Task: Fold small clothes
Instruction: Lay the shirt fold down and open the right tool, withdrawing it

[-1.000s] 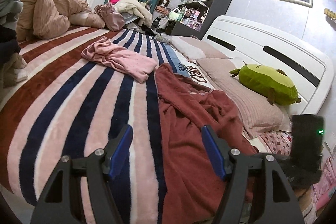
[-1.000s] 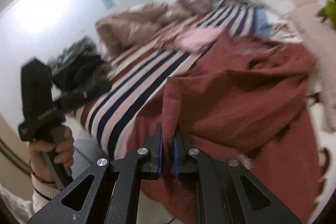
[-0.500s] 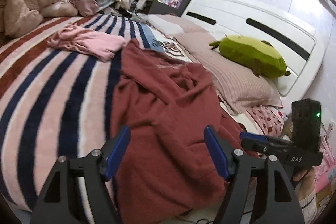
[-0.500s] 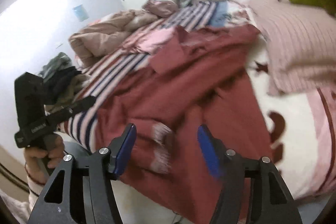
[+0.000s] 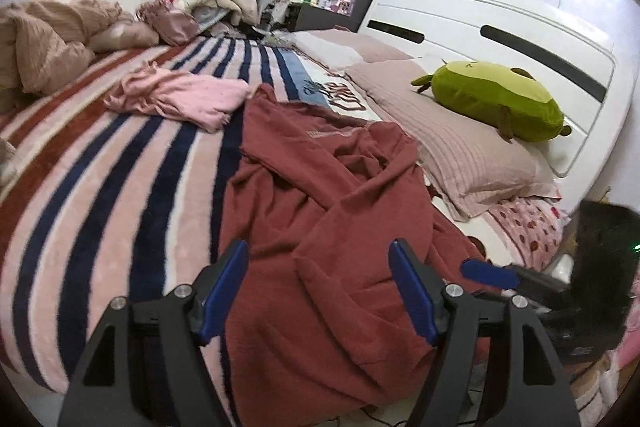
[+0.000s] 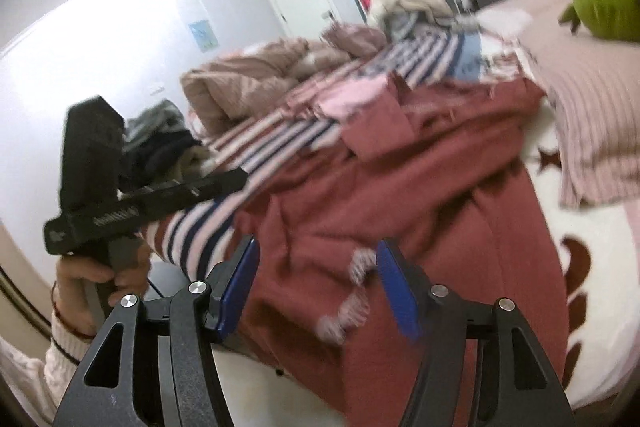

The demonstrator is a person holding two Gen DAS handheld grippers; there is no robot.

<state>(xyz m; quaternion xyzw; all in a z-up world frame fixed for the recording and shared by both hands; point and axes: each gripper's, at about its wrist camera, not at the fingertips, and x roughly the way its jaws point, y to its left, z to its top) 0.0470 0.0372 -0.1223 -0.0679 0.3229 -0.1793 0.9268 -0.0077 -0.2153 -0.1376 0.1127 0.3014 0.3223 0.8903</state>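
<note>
A dark red garment [image 5: 328, 187] lies crumpled on the striped blanket [image 5: 100, 187], reaching down over the bed's near edge. My left gripper [image 5: 318, 251] hovers open over its near part, nothing between the blue pads. My right gripper [image 6: 318, 247] is open too, over the garment's [image 6: 420, 187] frayed white-trimmed hem, with no cloth pinched. In the left wrist view its blue fingertip [image 5: 488, 273] shows at the right. A hand holds the left gripper [image 6: 160, 195] at the left of the right wrist view. A pink garment [image 5: 180, 99] lies bunched farther back on the blanket.
A green plush toy [image 5: 496, 99] rests on a ribbed pink pillow [image 5: 460, 155] by the white headboard [image 5: 520, 27]. A crumpled beige duvet [image 5: 44, 47] fills the far left. Dark clothes [image 6: 160, 143] are piled at the bed's edge.
My right gripper, shut on a fold of the red garment a second ago, has opened and the cloth has dropped onto the bed. Both grippers shifted sideways toward the pillow side.
</note>
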